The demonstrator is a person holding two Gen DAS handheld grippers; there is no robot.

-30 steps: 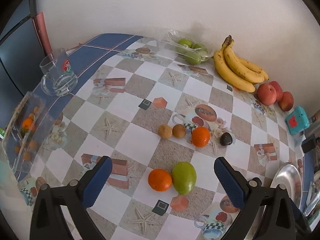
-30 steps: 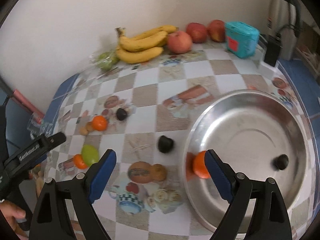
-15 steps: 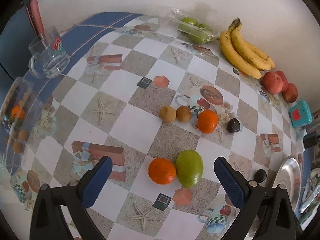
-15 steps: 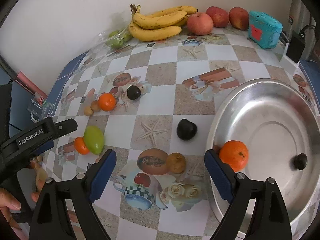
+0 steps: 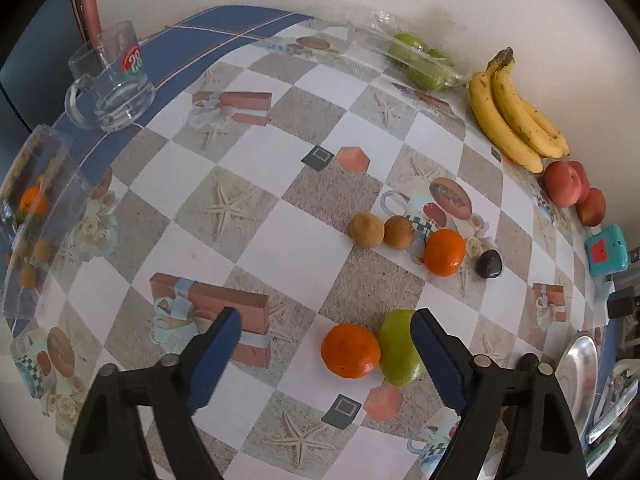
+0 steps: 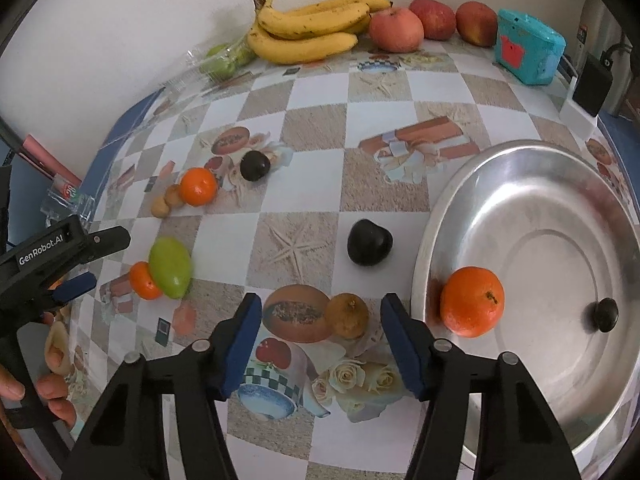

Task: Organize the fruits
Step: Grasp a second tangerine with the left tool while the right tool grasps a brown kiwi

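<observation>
My left gripper [image 5: 326, 330] spread, empty, over orange [image 5: 350, 351] touching green mango [image 5: 398, 348]. Risk: finger knocks mango, orange rolls. My right gripper [image 6: 321, 320] spread around small brown fruit [image 6: 346, 315] beside metal tray [image 6: 524, 160]; may squirt out.

A glass mug [image 5: 114, 90] stands on the blue border of the patterned tablecloth [image 5: 280, 248]. A clear plastic container [image 5: 34, 216] sits nearby at the table edge. A teal box [image 6: 528, 50] and a black adapter [image 6: 592, 86] rest near the wall.
</observation>
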